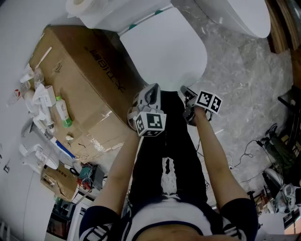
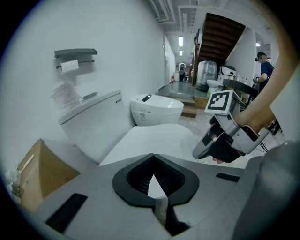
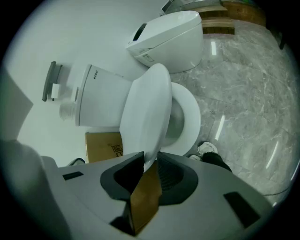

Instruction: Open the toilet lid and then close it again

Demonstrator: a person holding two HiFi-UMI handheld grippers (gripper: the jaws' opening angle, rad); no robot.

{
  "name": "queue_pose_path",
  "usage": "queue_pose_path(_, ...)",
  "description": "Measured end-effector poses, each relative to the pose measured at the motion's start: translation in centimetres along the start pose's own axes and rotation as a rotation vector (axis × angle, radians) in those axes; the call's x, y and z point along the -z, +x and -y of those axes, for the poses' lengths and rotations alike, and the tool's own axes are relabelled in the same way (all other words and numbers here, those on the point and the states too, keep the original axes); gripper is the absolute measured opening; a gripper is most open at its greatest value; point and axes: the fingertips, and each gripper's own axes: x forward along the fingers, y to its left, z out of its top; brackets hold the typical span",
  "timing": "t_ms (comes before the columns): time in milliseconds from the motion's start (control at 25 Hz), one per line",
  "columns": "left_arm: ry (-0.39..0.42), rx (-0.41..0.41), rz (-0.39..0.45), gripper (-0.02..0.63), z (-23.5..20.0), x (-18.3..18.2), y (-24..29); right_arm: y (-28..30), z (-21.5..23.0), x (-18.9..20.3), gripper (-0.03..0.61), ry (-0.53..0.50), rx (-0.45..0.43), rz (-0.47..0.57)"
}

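Note:
The white toilet lid [image 1: 164,47] lies low over the bowl in the head view. In the right gripper view the lid [image 3: 145,112] stands partly raised, with the seat ring [image 3: 190,117] showing under it. My right gripper [image 3: 147,164] has the lid's front edge between its jaws, and the pads sit against it. My left gripper [image 1: 151,92] hovers just beside it at the lid's front edge, shut with nothing in it. The left gripper view looks past its own tips [image 2: 157,199] across the lid [image 2: 154,140] and shows the right gripper [image 2: 206,150] at the rim.
A large cardboard box [image 1: 80,80] stands close on the toilet's left, with bottles and clutter [image 1: 47,99] beyond it. The tank [image 2: 93,122] backs onto the wall under a paper holder [image 2: 75,54]. A second toilet [image 1: 235,14] sits to the right. Cables [image 1: 277,155] lie on the marble floor.

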Motion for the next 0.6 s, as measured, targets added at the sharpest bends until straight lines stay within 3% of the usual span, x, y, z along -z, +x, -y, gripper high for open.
queue_pose_path(600, -0.01, 0.027, -0.022, 0.008, 0.0, 1.0, 1.2, 4.3, 6.2, 0.7, 0.061, 0.114, 0.125, -0.076)
